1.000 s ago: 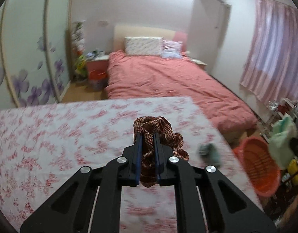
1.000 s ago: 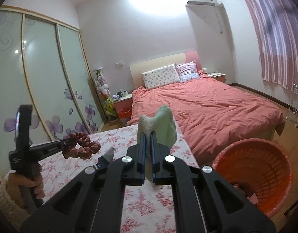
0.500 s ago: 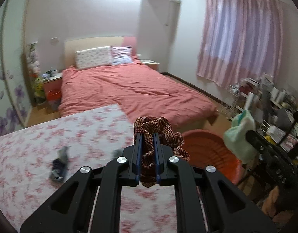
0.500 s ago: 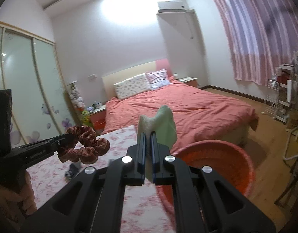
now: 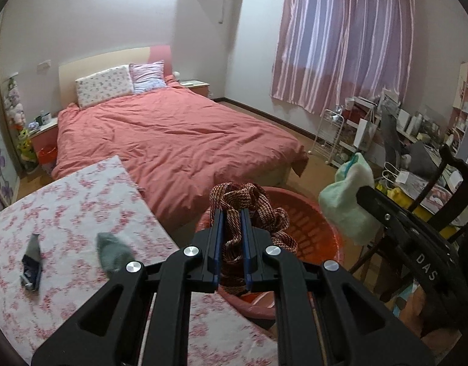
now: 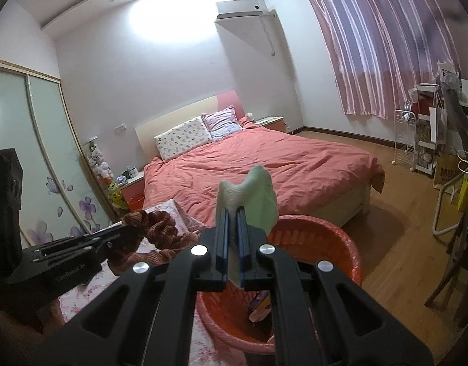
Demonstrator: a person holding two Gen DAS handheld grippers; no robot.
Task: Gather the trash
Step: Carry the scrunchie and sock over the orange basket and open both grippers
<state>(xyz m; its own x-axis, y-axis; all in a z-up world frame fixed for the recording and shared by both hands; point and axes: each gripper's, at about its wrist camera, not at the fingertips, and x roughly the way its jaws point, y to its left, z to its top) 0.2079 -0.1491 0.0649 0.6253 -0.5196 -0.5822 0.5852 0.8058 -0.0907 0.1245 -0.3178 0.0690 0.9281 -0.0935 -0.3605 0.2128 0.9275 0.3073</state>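
My left gripper (image 5: 231, 213) is shut on a reddish-brown braided cord (image 5: 249, 201) and holds it over the orange basket (image 5: 313, 213). My right gripper (image 6: 232, 212) is shut on a pale green cloth (image 6: 258, 195) above the same basket (image 6: 325, 238). The right gripper with the green cloth (image 5: 346, 204) also shows in the left wrist view, at the right of the basket. The left gripper with the cord (image 6: 160, 228) shows in the right wrist view, at the left. A grey scrap (image 5: 113, 251) and a dark wrapper (image 5: 30, 263) lie on the floral table (image 5: 66, 213).
A bed with a salmon cover (image 5: 172, 140) stands beyond the table and basket. Cluttered shelves and a white rack (image 5: 334, 134) line the right wall under pink curtains. Some litter lies inside the basket (image 6: 259, 305). Wardrobe doors (image 6: 35, 152) stand at the left.
Both grippers have swung right from over the floral table to above the orange basket, each still holding its item. The basket now lies directly under both.
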